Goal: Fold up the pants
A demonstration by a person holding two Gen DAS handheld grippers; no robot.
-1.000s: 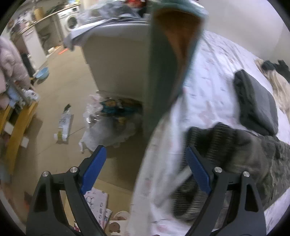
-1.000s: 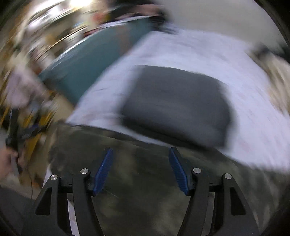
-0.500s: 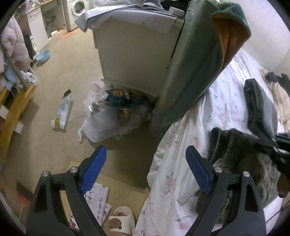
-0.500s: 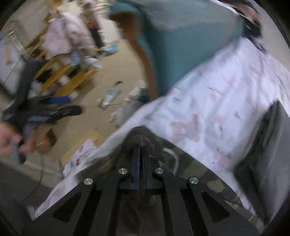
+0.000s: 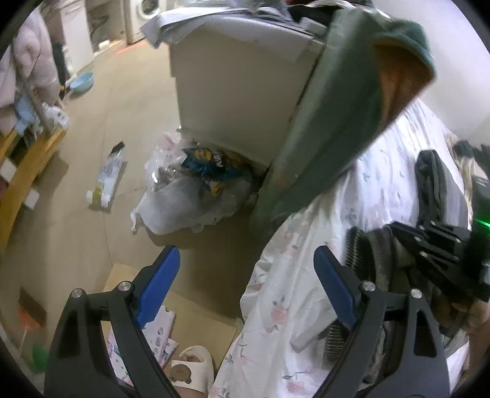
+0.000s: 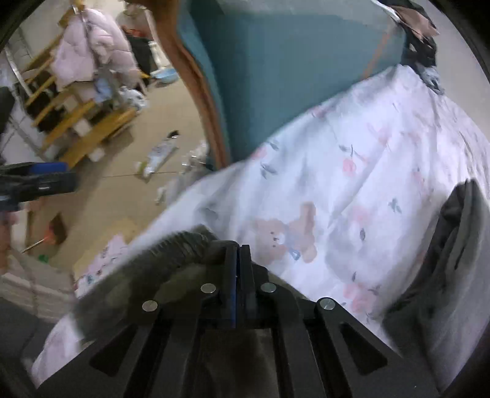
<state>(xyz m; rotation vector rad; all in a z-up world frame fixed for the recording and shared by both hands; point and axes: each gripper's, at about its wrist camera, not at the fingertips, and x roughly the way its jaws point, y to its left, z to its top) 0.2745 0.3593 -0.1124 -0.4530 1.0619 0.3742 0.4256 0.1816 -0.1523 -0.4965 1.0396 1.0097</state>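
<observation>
Only one scrap of print shows anywhere, on the blue snack bag (image 5: 211, 170) lying atop the grey rubbish sack (image 5: 186, 202) at the foot of the pale cabinet (image 5: 242, 91), and its lettering is too small and warped to read. A flattened carton (image 5: 105, 183) on the floor carries markings that are also illegible.

By count: two tools, one pair of pants, one folded dark garment, one slipper. The left tool (image 5: 246, 284) hangs over the edge of the bed with its blue pads spread wide and nothing between them; below it sit a bear-faced slipper (image 5: 190, 369) and a flat piece of cardboard (image 5: 196, 315). The right tool (image 6: 238, 266) has its pads pressed together on the ribbed waistband of the grey-green pants (image 6: 171, 254), which lie bunched at the near edge of the bed on the floral sheet (image 6: 352, 183). From the left wrist view the same tool (image 5: 398, 242) is seen pinching that ribbed band (image 5: 356, 254).

One bear print (image 6: 284, 235) shows on the sheet just ahead of the closed pads. The folded dark garment (image 6: 453, 260) rests further along the bed, well apart from the pants. A teal blanket with orange lining (image 5: 346, 116) drapes over the end of the bed beside the cabinet. A washing machine (image 5: 147, 12) stands in the far room, and a pink puffer jacket (image 6: 92, 52) hangs on the wooden rack (image 6: 82, 122).
</observation>
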